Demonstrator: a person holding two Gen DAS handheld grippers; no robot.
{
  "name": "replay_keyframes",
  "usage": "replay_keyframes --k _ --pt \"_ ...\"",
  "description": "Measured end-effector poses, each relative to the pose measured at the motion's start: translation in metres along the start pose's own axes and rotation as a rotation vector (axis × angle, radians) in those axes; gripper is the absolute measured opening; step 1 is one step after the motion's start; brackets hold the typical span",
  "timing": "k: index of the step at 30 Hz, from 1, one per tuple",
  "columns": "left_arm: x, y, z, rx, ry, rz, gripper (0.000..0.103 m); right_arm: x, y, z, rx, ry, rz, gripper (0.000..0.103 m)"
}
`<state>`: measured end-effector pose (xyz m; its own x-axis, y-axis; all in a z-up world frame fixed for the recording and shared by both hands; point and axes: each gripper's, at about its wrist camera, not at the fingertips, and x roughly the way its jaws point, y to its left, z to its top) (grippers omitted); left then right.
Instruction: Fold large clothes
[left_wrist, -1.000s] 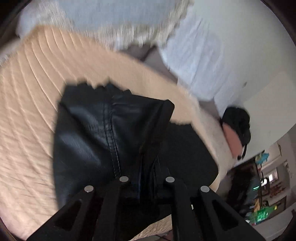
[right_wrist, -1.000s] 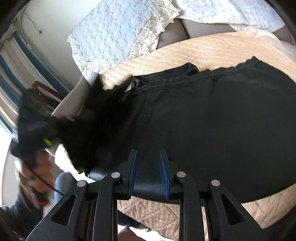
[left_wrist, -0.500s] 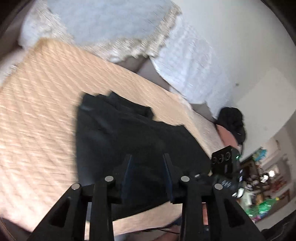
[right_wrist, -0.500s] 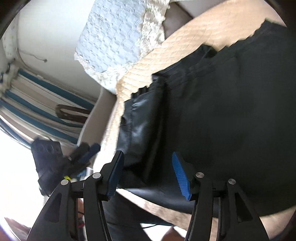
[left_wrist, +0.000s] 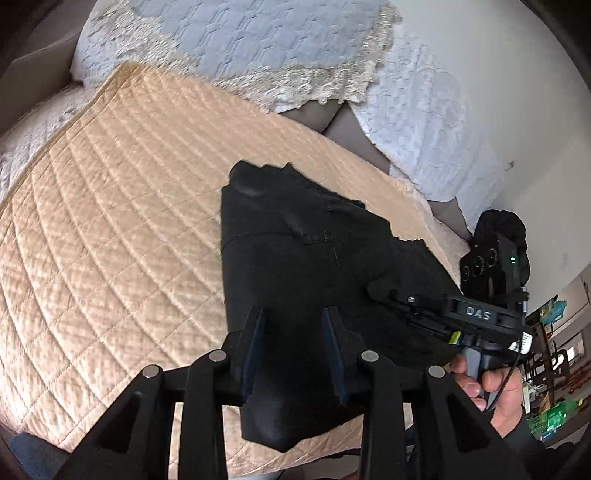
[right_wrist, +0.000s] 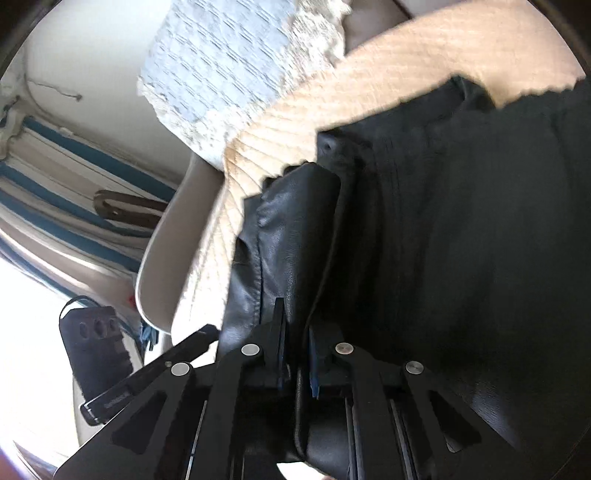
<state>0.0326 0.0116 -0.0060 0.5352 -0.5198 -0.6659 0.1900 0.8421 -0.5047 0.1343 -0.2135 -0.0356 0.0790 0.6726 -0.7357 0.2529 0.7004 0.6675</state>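
Note:
A black leather jacket (left_wrist: 314, 258) lies spread on a beige quilted bedspread (left_wrist: 110, 240). My left gripper (left_wrist: 293, 332) hovers over the jacket's near edge, open, its pads clear of the cloth. In the right wrist view the jacket (right_wrist: 443, 221) fills the right half, with a shiny folded edge running toward me. My right gripper (right_wrist: 297, 350) is closing, and its blue pads pinch that leather edge. The left wrist view shows the right gripper (left_wrist: 373, 286) at the jacket's right side, held by a hand (left_wrist: 480, 380). The left gripper's body (right_wrist: 129, 384) appears low on the left.
White lace-trimmed pillows (left_wrist: 240, 44) lie beyond the bedspread against a pale wall. The bed's near edge (left_wrist: 314, 454) runs just under my left gripper. A blue-striped blind (right_wrist: 74, 177) hangs at the left, and cluttered furniture (left_wrist: 546, 354) stands to the right.
My left gripper let go of the jacket, opened and drew back over its near edge. My right gripper opened wide, moved down to the folded leather edge and closed on it.

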Motion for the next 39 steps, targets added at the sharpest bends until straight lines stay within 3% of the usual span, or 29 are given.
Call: replay_keyframes --k 4,7,10,15,17,24,27,29,31,33,36,39 --pt "0.003 -0.013 0.005 0.033 -0.012 -0.019 0.034 -0.03 -0.019 -0.008 0.014 -0.053 -0.058 0.009" --pt "0.017 -0.022 0.003 0.054 0.021 -0.034 0.034 -0.037 -0.05 -0.016 0.078 -0.051 -0.114 0.009" --pt "0.035 -0.03 -0.005 0.079 0.066 -0.034 0.035 -0.034 -0.066 -0.022 0.109 -0.056 -0.097 0.009" --pt "0.043 -0.034 -0.015 0.117 0.051 0.028 0.036 -0.033 -0.057 -0.016 0.057 -0.041 -0.131 0.013" --pt "0.04 -0.035 -0.016 0.115 0.058 0.046 0.036 -0.042 -0.046 -0.014 0.011 -0.059 -0.193 0.02" --pt "0.025 -0.056 -0.012 0.21 0.02 0.16 0.036 -0.074 0.004 -0.02 -0.222 -0.164 -0.348 0.02" --pt "0.023 -0.065 -0.006 0.257 -0.01 0.191 0.036 -0.066 0.02 -0.03 -0.312 -0.129 -0.327 0.02" --pt "0.026 -0.066 -0.003 0.259 -0.013 0.2 0.036 -0.054 0.016 -0.037 -0.312 -0.085 -0.334 0.02" --pt "0.032 -0.065 -0.005 0.262 0.008 0.203 0.037 -0.035 -0.002 -0.046 -0.294 -0.028 -0.404 0.02" --pt "0.043 -0.061 -0.015 0.262 0.044 0.213 0.041 -0.032 -0.012 -0.053 -0.291 -0.055 -0.399 0.018" --pt "0.043 -0.057 -0.028 0.272 0.003 0.231 0.05 -0.037 -0.012 -0.051 -0.272 -0.052 -0.394 0.018" --pt "0.04 -0.056 -0.022 0.248 0.016 0.235 0.05 -0.043 -0.001 -0.036 -0.274 -0.071 -0.398 0.018"
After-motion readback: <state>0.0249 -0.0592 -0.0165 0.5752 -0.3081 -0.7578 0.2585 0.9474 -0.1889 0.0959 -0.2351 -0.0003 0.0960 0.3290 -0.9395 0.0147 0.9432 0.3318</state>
